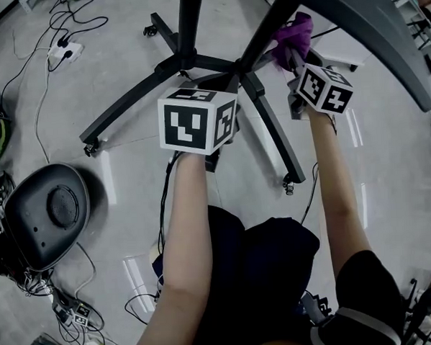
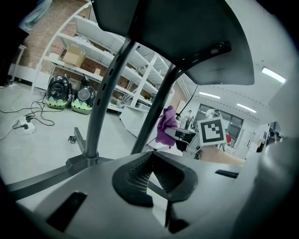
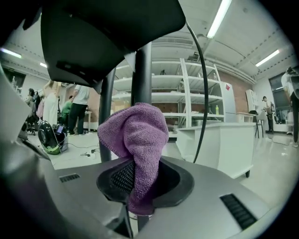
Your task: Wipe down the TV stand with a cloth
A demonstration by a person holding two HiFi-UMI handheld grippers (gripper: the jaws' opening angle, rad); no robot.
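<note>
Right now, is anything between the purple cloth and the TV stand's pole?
Nothing visible stands between them. The right gripper holds the purple cloth directly in front of the pole; whether they touch is unclear.

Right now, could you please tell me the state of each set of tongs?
Left tongs: closed, empty.
Right tongs: closed on the crumpled purple microfibre cloth.

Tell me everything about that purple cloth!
The purple cloth looks soft and fuzzy, like microfibre. It is bunched into a lump, its lower end pinched between the jaws of the right gripper, the rest bulging above them. It sits right by a dark slanted pole of the TV stand; whether it touches is unclear.
</note>
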